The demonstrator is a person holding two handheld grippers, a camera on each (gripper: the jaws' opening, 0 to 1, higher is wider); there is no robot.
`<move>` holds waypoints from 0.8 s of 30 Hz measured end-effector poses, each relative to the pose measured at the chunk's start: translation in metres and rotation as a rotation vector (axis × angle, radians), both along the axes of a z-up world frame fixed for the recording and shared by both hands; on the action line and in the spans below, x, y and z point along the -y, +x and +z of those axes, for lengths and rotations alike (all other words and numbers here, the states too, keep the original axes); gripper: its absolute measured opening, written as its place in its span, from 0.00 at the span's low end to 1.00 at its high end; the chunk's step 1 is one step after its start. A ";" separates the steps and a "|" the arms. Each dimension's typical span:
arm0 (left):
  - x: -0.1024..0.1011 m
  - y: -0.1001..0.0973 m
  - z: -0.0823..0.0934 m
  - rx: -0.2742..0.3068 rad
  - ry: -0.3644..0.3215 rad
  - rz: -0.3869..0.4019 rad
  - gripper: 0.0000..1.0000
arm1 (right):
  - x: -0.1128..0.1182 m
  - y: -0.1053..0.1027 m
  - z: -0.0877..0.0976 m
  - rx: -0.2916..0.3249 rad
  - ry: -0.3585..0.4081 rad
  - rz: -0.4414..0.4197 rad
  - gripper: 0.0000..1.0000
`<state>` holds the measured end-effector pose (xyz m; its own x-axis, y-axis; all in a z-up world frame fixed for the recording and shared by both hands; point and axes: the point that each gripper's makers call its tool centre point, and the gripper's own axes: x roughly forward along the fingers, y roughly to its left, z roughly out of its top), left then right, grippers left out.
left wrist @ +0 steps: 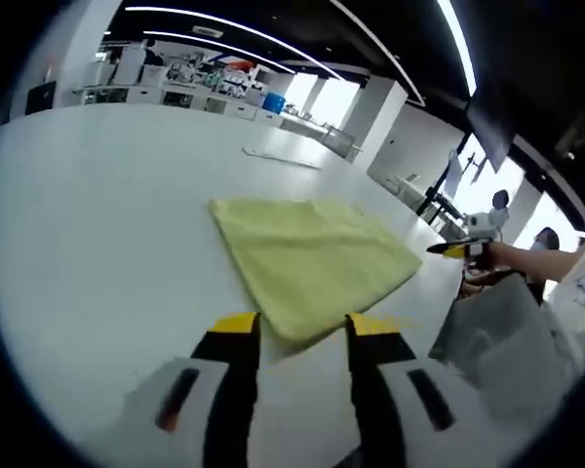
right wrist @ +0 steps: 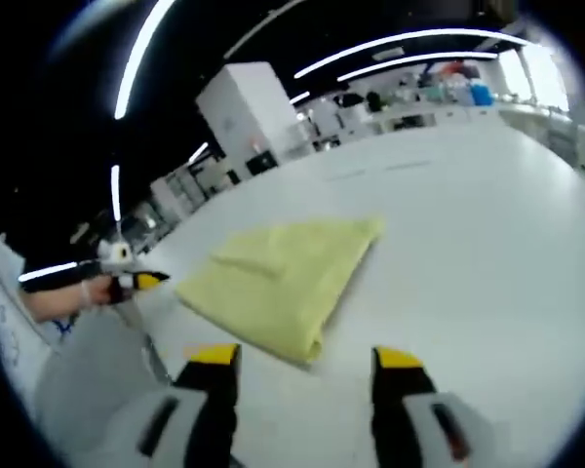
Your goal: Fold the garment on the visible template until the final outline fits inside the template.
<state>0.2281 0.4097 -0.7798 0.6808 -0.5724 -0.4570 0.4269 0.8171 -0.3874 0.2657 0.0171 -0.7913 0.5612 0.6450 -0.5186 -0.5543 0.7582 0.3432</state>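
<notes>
1. In the left gripper view we see our left claw with its 2 yellow-tipped black jaws spread apart and nothing between them.
2. The folded yellow garment lies flat on the white table just ahead of that claw; its near corner reaches down into the gap between the 2 jaw tips, though we cannot tell whether it touches them.
3. To the right of the left claw, beyond the garment's far right corner, the right claw comes in, held by a person's hand; from here we cannot tell how its jaws stand.
4. Below that hand, to the right of our left claw, hangs a grey piece of fabric or clothing, too blurred to name.
5. In the right gripper view our right claw also has its 2 jaws wide apart and empty.
6. The garment lies just ahead of the right claw, a little to the left of its midline, its near folded edge close in front of the jaw tips and apart from them.
7. Far to the left of the right claw, the left claw shows at the table's edge as a small yellow-and-black tip.
8. Beyond the garment, well ahead of both claws, the table runs bare toward distant shelves and benches.
</notes>
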 end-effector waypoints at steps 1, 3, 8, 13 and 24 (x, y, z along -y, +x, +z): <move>0.001 0.000 0.005 0.017 0.008 -0.002 0.61 | 0.000 0.000 0.001 0.012 -0.009 -0.009 0.91; 0.003 0.003 0.011 0.063 0.053 0.008 0.95 | -0.001 -0.006 0.005 0.031 -0.038 -0.006 0.99; 0.019 -0.009 0.004 0.044 0.137 -0.099 0.99 | -0.010 -0.012 0.004 0.036 -0.057 0.012 1.00; 0.027 -0.007 0.008 0.058 0.115 -0.048 0.99 | -0.019 -0.012 0.004 0.038 -0.053 0.029 1.00; 0.035 0.004 0.034 0.135 0.099 0.028 0.99 | -0.034 -0.009 0.016 0.022 0.021 0.050 1.00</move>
